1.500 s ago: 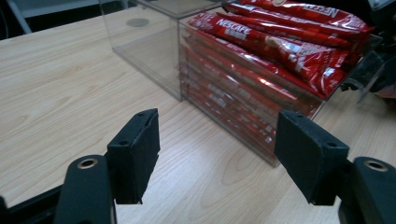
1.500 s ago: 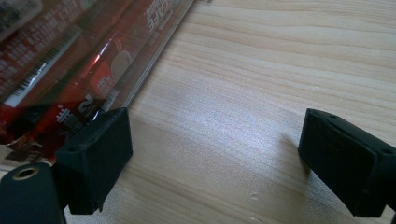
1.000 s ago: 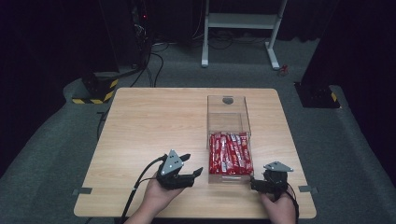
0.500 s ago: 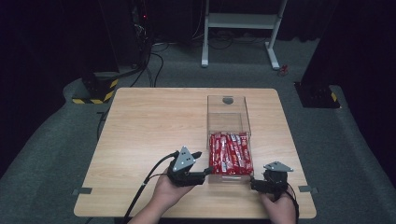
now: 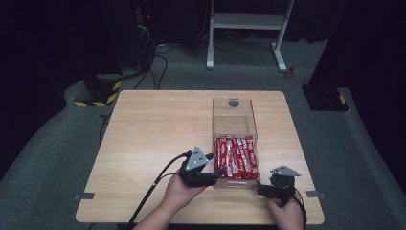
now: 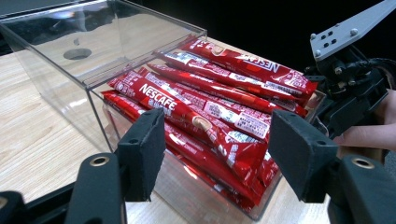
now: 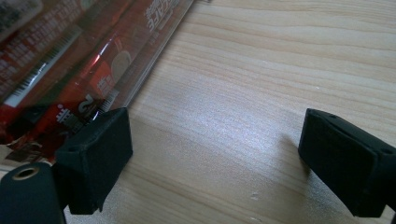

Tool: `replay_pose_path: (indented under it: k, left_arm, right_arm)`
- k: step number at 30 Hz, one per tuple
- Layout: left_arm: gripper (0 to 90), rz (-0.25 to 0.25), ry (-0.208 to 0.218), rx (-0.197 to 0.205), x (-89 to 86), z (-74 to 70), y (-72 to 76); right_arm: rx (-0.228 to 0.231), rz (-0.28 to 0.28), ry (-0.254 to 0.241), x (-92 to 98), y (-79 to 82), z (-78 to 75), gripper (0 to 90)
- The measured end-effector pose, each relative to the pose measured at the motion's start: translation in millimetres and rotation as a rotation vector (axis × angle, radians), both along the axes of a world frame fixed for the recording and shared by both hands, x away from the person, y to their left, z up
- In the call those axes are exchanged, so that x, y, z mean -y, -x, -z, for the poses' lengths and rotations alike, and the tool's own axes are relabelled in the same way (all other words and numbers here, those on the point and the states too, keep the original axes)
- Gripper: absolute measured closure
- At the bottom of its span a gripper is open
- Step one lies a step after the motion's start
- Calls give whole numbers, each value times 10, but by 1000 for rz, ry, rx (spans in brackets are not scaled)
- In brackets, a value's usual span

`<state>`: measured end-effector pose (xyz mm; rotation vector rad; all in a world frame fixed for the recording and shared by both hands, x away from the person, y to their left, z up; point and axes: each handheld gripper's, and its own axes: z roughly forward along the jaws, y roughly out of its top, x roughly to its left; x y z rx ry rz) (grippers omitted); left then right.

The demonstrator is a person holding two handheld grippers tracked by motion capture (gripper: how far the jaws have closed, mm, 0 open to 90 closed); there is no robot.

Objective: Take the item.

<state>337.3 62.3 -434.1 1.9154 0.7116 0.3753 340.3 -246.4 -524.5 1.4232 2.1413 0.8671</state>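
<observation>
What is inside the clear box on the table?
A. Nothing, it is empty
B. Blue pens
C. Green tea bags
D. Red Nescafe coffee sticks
D: the clear box holds a pile of red Nescafe coffee sticks, with the brand name readable in the left gripper view.

Clear box (image 5: 233, 125) walls block sideways reach; tabletop (image 5: 158, 129) left lies free.

We saw the right gripper (image 7: 215, 158) with its two black jaws standing wide apart over the wooden table (image 7: 261, 70), nothing between them. The clear box (image 7: 154, 56) lay at the upper left, red sachets (image 7: 60, 65) showing through its wall. Our left jaw sat just beside that wall; contact could not be told.
</observation>
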Motion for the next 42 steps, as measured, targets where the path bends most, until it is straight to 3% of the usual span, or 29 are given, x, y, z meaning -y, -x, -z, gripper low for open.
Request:
replay_pose_path:
  k: [12,23,42]
  left_arm:
    - [501,-7,-17,-27,135,79,-129]
    - [648,-27,-45,-31,193,165,-135]
    - [872,-41,16,-54,165,275,-82]
  right_arm:
    - [1,-1,0,1,-1,0,96]
    - [-1,0,-1,0,2,0,97]
    - [1,0,-2,-1,2,1,98]
